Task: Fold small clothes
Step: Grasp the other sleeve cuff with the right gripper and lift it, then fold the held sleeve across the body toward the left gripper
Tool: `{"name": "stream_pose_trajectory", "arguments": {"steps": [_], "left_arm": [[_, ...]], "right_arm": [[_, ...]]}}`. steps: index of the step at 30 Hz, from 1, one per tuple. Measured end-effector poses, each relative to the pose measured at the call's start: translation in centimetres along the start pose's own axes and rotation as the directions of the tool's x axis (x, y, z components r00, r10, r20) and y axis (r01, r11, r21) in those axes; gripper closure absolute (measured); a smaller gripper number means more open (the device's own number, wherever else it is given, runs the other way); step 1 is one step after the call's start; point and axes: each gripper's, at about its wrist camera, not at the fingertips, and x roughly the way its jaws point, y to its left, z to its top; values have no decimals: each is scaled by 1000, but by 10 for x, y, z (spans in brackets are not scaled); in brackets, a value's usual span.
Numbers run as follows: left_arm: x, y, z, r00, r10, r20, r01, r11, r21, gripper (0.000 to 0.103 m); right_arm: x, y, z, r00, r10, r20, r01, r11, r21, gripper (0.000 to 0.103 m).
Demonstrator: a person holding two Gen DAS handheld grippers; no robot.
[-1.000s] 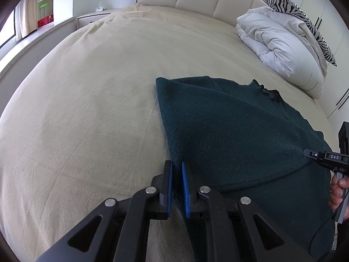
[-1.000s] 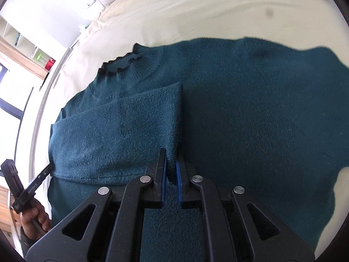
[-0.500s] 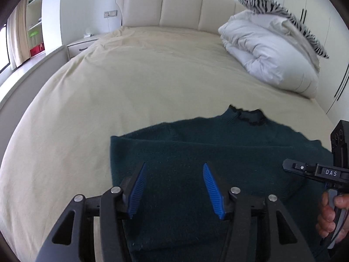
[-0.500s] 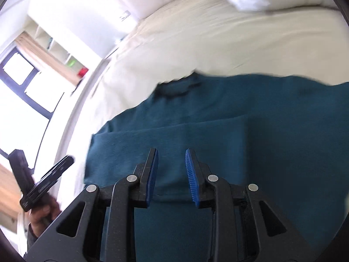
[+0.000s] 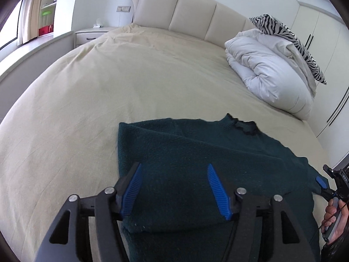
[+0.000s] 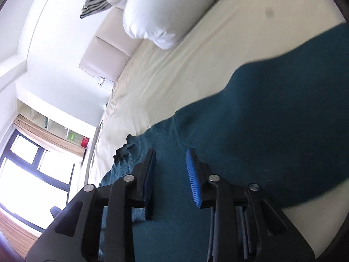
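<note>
One teal sweater [image 5: 196, 152], two hand-held grippers.

sweater [image 5: 196, 152] on bed [image 5: 109, 87] near edge | duvet [image 5: 268, 74] behind, by headboard [image 5: 185, 15]

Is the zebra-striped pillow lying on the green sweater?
No, the zebra pillow sits on the white duvet, far from the sweater.

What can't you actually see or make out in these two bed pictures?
- Left wrist view: the green sweater's hem, cut off behind the open left gripper.
- Right wrist view: the sweater's far side, motion-blurred and cut off by the edge.
- Shelf items, too small.
</note>
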Motion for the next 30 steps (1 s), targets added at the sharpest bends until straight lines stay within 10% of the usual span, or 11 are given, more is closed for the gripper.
{"name": "stream_pose_trajectory", "arguments": {"steps": [3, 8, 15, 19, 23, 30], "left_arm": [[-23, -18, -10, 998, -61, 16, 61, 998, -17, 23], [-31, -47, -41, 978, -209, -25, 205, 974, -99, 18], [-8, -75, -86, 955, -259, -145, 233, 956, -176, 17], [-6, -84, -92, 947, -271, -170, 244, 956, -165, 17], [-8, -77, -89, 947, -280, -156, 251, 951, -182, 17], [-12, -57, -88, 944, -305, -124, 271, 934, -235, 17]], "right_arm": [[-68, -34, 10, 985, -82, 152, 76, 996, 44, 27], [-150, -140, 31, 914, -336, 226, 239, 899, 367, 27], [-194, -239, 59, 901, -293, 320, 54, 807, 588, 42], [-159, -239, 83, 903, -306, 301, 95, 827, 554, 47], [-134, -245, 107, 902, -352, 251, 162, 814, 558, 94], [-111, -111, 126, 871, -416, 259, 377, 907, 188, 96]]}}
